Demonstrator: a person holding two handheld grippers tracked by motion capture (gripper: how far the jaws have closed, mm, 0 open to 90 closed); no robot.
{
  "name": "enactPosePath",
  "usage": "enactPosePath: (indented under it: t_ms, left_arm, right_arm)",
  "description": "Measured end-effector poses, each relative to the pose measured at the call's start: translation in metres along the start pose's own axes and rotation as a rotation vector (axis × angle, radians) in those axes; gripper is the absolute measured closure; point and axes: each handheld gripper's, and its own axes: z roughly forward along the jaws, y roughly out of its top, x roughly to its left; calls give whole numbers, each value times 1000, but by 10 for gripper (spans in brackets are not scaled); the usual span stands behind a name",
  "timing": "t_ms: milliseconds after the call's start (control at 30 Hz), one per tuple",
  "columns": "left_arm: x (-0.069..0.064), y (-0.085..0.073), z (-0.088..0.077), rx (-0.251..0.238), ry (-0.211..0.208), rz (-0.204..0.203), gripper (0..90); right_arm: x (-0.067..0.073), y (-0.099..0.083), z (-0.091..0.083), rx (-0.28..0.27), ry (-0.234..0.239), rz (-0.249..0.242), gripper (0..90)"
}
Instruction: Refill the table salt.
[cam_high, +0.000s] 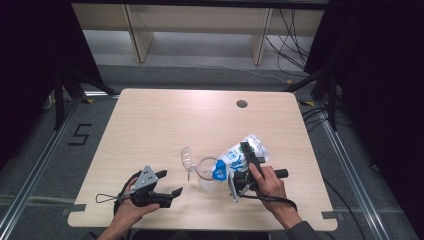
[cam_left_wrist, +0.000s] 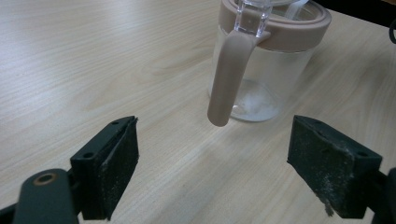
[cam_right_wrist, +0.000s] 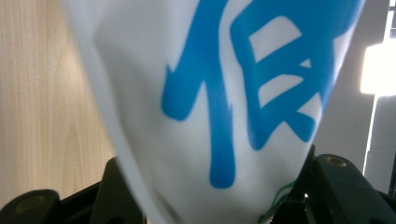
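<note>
Between the jaws of the right gripper (cam_high: 248, 161) sits a white bag with blue print (cam_high: 239, 154), clamped on both sides: in the right gripper view the two black jaws rise at either side of the bag's white body and press against it, a large blue character spread across the film just above them. In the high view the bag is tilted, its blue-tipped lower end hanging past the jaws, over the mouth of a clear jug with a beige rim (cam_high: 206, 168), while its wider end rises beyond the jaws, away from the person. The right hand (cam_high: 270, 183) grips the tool behind the bag.

Ahead of the left gripper (cam_high: 170, 186), the jaws stand wide apart with nothing between them but bare wood; in the left gripper view its dark pads (cam_left_wrist: 122, 158) frame the table (cam_high: 150, 125). Just beyond that gap stands the jug (cam_left_wrist: 268, 60), upright, its beige handle (cam_left_wrist: 229, 79) curving down toward the jaws without touching them. A little pale residue lies on the jug's clear bottom. The left hand (cam_high: 131, 202) holds this tool low over the near edge of the table, well apart from the jug. Beside the jug, on the side away from the bag, the jug's clear lid (cam_high: 187, 159) stands flipped open.
</note>
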Motion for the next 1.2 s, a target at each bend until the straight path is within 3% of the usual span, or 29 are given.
enactPosePath:
  t_ms: [267, 300, 367, 400, 433, 1000, 1133, 1200]
  left_arm:
    - [0, 0, 0, 0, 0, 0, 159]
    - [0, 0, 0, 0, 0, 0, 159]
    - [0, 0, 0, 0, 0, -1, 159]
    - [0, 0, 0, 0, 0, 0, 159]
    - [0, 0, 0, 0, 0, 0, 159]
    - [0, 0, 1, -2, -8, -1, 160]
    - [0, -1, 1, -2, -7, -2, 159]
    - [0, -1, 1, -2, -7, -1, 159]
  right_arm:
    - [1, 0, 0, -5, 2, 13, 495]
    - [-2, 0, 0, -4, -4, -35, 495]
    - [-3, 1, -1, -1, -6, -56, 496]
    - [1, 0, -1, 16, 8, 8, 496]
    - [2, -1, 0, 0, 1, 14, 496]
    - [1, -1, 0, 8, -3, 5, 497]
    - [1, -1, -1, 13, -8, -6, 498]
    - [-3, 1, 0, -2, -18, -66, 498]
